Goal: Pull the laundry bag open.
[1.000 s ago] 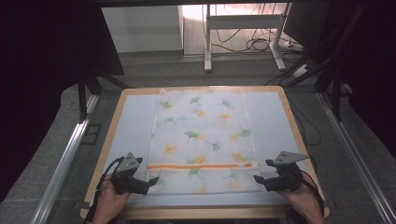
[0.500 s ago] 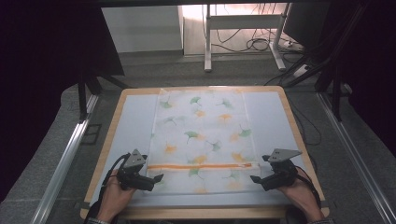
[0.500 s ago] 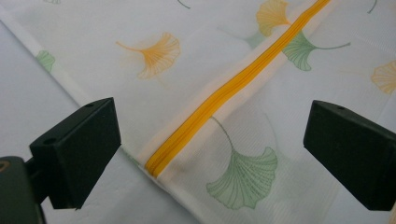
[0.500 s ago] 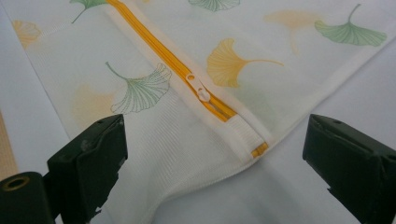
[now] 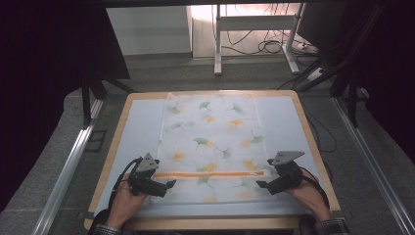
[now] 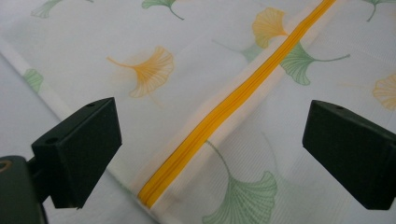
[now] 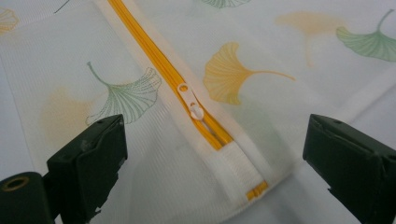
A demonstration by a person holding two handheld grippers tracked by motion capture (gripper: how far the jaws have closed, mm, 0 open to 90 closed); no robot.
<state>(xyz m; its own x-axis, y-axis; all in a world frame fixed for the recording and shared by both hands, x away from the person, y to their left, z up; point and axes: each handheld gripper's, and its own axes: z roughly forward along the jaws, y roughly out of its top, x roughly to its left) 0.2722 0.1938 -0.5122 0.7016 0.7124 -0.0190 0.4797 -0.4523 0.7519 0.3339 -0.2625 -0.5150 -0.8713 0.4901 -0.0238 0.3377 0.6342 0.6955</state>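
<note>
A white mesh bag [image 5: 210,142] printed with ginkgo leaves lies flat on the table [image 5: 286,122]. An orange zipper [image 5: 210,174] runs across its near part. My left gripper [image 5: 167,185] stands open at the zipper's left end [image 6: 149,196], which lies between the jaws, untouched. My right gripper [image 5: 260,185] is open at the other end. Its jaws have just been opening, and the white zipper pull [image 7: 190,100] lies between them, untouched. The bag's right corner [image 7: 252,186] shows just below the pull. A hand holds each gripper from the near edge.
The table has a wooden rim [image 5: 313,147], with bare pale surface on both sides of the bag. Metal rails [image 5: 68,166] run along the floor left and right. White desk legs and cables [image 5: 254,44] stand beyond the far edge.
My right gripper has moved left, toward the bag's zipper end. The left gripper has hardly shifted. The bag lies as before.
</note>
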